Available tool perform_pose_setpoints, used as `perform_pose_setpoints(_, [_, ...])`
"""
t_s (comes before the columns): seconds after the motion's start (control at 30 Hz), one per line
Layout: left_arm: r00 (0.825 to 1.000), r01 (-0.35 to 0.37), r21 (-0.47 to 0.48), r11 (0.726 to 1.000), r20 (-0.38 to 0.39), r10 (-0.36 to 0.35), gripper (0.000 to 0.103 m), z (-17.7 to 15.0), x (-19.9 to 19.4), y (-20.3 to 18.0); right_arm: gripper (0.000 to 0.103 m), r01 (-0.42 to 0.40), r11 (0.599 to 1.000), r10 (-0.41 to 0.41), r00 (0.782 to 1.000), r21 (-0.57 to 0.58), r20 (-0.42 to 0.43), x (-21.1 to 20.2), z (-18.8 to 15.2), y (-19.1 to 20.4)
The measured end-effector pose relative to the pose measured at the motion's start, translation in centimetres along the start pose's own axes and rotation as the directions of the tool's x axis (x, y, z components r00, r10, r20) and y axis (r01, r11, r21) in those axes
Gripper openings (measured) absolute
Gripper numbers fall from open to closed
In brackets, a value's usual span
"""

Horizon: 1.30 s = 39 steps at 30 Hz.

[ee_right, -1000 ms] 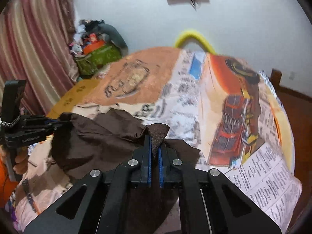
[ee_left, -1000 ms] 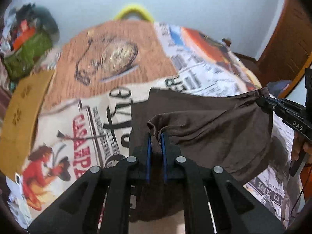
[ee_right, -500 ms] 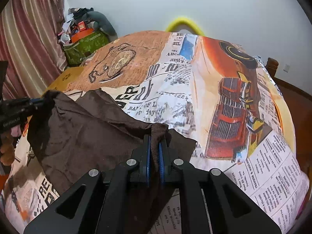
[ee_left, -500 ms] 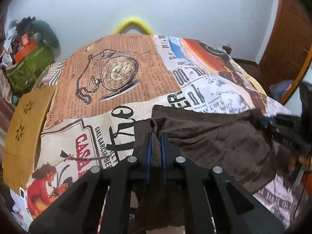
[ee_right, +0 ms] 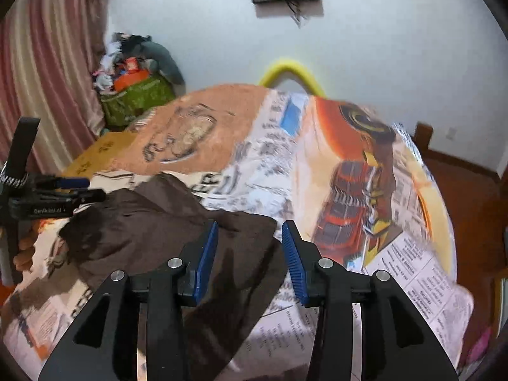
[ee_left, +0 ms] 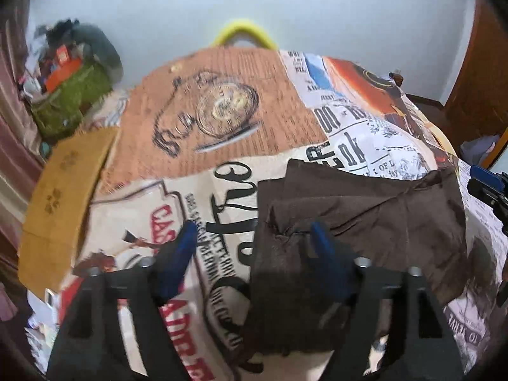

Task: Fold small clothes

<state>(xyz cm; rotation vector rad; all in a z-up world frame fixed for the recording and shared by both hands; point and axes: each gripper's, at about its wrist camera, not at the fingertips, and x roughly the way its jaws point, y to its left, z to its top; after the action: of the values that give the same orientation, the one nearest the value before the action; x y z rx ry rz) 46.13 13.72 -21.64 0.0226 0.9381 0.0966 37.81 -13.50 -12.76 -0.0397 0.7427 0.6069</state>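
Bed cover (ee_left: 133,197): a printed spread of newsprint, a pocket watch and a red truck fills both views from centre to lower edge; it bears everything else.
Brown garment (ee_left: 365,219): lies on the spread at centre right of the left wrist view and at lower left of centre in the right wrist view (ee_right: 165,222); it looks doubled over, with creases and an uneven near edge hanging toward the bottom of the frame.
Left gripper (ee_left: 254,241): jaws wide apart, holding nothing; one blue pad sits over the bare spread, the other over the cloth's near left corner.
Right gripper (ee_right: 249,244): jaws spread wide, empty, poised over the garment's right corner.
Step in hand: judged as the release after one fold is laid down.
Next move calls for: probably picking two fresh grip points along one edge, closing on the full thickness of cloth, and carrying that edge across evenly; the creased corner may need smoothing first.
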Motion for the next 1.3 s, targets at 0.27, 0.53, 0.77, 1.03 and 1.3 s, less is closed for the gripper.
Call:
perform_pose_setpoints(0.27, [0.995,0.02,0.0,1.0,-0.102,-0.02,0.087,-2.2,1.8,0.4,0.059,-0.033,0.998,0.036,0.997,0.047,-0.067,-0.7,-3.0,1.0])
perform_pose_setpoints(0.53, [0.98,0.102,-0.113,0.988,-0.158,-0.119,0.087,-2.2,4.9,0.6,0.059,-0.013,0.979,0.05,0.983,0.205,-0.177,1.9,-4.8,-1.5])
perform_pose_setpoints(0.77, [0.933,0.246,-0.268,0.931,-0.194,-0.303,0.086,-1.1,8.2,1.2,0.061,-0.084,0.962,0.13,0.978,0.261,-0.163,3.9,-3.8,-1.6])
perform_pose_setpoints(1.03, [0.937,0.272,-0.236,0.933,-0.157,-0.313,0.054,-0.5,8.5,0.2,0.037,-0.099,0.971,0.14,0.974,0.219,-0.181,5.2,-3.3,-0.6])
perform_pose_setpoints(1.3, [0.942,0.272,-0.196,0.942,-0.145,-0.302,0.011,-0.9,6.7,0.5,0.013,-0.072,0.988,0.094,0.982,0.138,-0.163,4.6,-3.0,1.7])
